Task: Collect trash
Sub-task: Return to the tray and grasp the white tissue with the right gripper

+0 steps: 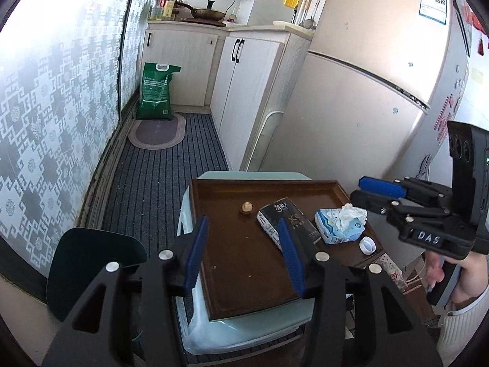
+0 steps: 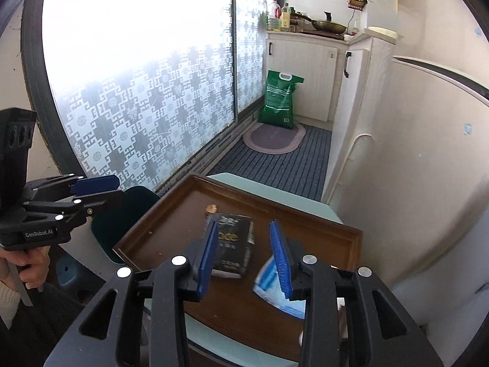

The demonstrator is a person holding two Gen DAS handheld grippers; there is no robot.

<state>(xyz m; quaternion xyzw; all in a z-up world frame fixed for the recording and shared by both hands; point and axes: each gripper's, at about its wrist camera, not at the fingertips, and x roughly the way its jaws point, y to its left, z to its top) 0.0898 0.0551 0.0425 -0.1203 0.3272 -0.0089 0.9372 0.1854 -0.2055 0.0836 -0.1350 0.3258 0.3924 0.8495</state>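
A brown tray (image 1: 244, 275) lies on a pale green stool (image 1: 244, 327). On it are a small nut-like scrap (image 1: 247, 207), a black packet (image 1: 287, 223), a blue tissue pack (image 1: 339, 226) with a crumpled white tissue (image 1: 351, 212) on top, and a white bottle cap (image 1: 367, 245). My left gripper (image 1: 244, 260) is open above the tray's near half, empty. My right gripper (image 2: 244, 253) is open and empty above the black packet (image 2: 233, 244) and the tissue pack (image 2: 272, 287); it also shows at the right of the left wrist view (image 1: 363, 192).
A dark green bin (image 1: 94, 269) stands on the floor left of the stool, also in the right wrist view (image 2: 122, 214). A fridge (image 1: 366, 91) is right, white cabinets (image 1: 244, 91) behind, a green sack (image 1: 156, 91) and oval mat (image 1: 157, 130) on the striped floor.
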